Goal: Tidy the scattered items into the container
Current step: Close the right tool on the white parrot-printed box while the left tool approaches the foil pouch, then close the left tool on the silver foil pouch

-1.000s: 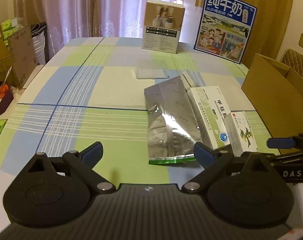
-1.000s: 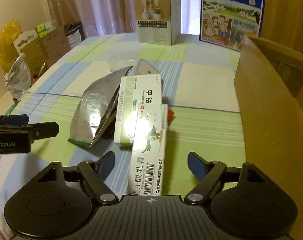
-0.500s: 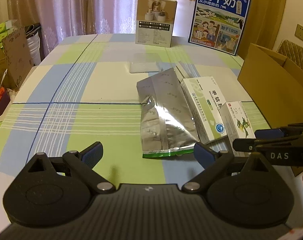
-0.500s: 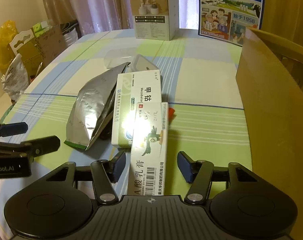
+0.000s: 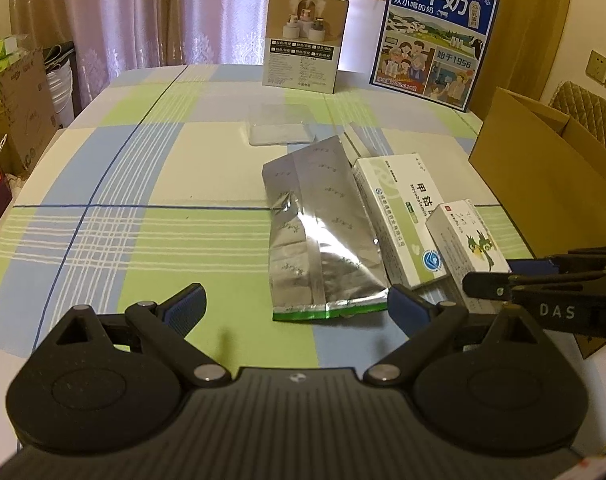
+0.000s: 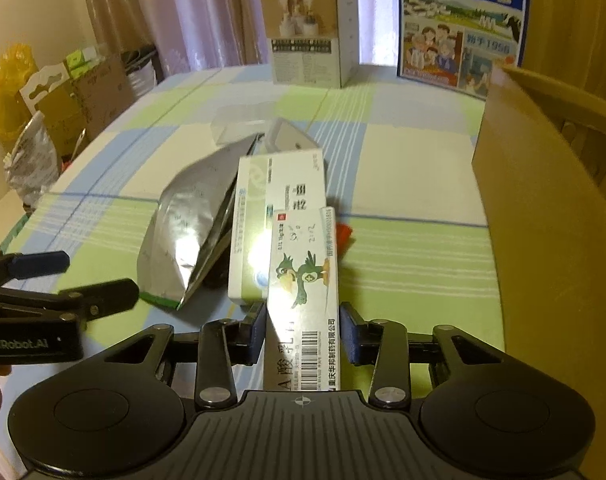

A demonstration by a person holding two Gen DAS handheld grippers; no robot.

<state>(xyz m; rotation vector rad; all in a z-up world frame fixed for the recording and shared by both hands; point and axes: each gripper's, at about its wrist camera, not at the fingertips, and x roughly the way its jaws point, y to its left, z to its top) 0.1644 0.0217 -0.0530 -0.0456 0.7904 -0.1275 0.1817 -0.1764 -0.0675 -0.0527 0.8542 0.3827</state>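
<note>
My right gripper (image 6: 303, 334) is shut on a narrow white box with a green bird (image 6: 305, 280); the box's far end rests on a larger white-and-green medicine box (image 6: 279, 200). The bird box (image 5: 469, 240) and the medicine box (image 5: 399, 216) also show in the left wrist view. A silver foil pouch (image 5: 319, 232) lies left of them. My left gripper (image 5: 299, 306) is open and empty, low over the table just before the pouch. The brown cardboard box (image 6: 543, 208) stands open at the right.
A clear plastic case (image 5: 281, 130) lies beyond the pouch. A tan product box (image 5: 305, 40) and a blue milk carton (image 5: 433, 36) stand at the table's far edge. A small red item (image 6: 345, 234) lies beside the bird box. Cardboard and bags stand left of the table.
My right gripper has closed its fingers on the bird box, from wide open a second ago. My left gripper has drifted slightly left and stayed open.
</note>
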